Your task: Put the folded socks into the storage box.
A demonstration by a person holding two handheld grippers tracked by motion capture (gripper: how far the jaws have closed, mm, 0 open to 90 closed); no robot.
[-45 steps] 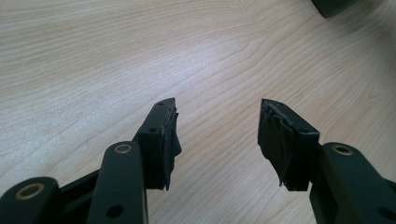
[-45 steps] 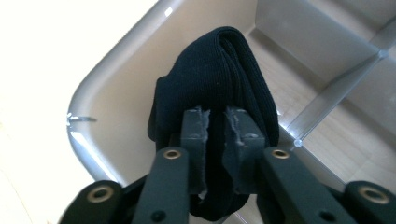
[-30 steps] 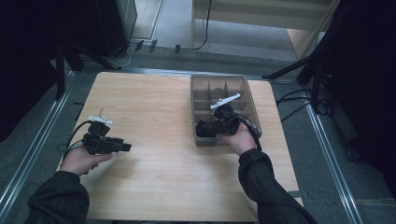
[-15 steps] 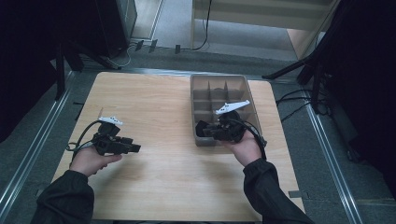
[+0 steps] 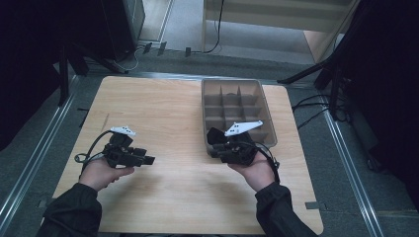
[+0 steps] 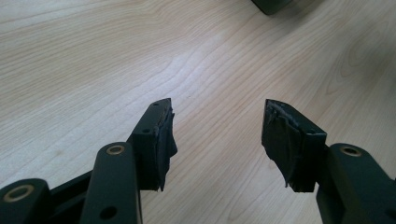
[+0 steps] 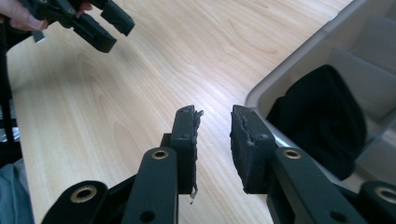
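Both claws released and empty, right claw [image 7: 212, 116] beside black cloth [image 7: 322, 121] in divided tray [image 5: 267, 116], left claw [image 6: 217, 121] over bare surface [image 5: 163, 113], apparently for the next pick.

Bare wooden table [image 6: 140, 56] ahead of and between the left gripper [image 6: 217, 123] fingers, nothing in the gap, open passage on both sides. Far ahead and to the right of those fingers, just a corner of the grey divided tray [image 5: 237, 106]. Between the right gripper [image 7: 214, 116] fingers [image 7: 184, 135], a narrow empty gap over bare wood. Just right of the right finger, blocked by the tray wall [image 7: 299, 70], with a black cloth [image 7: 322, 126] bunched in the nearest compartment. Left and ahead, free tabletop up to the other gripper.
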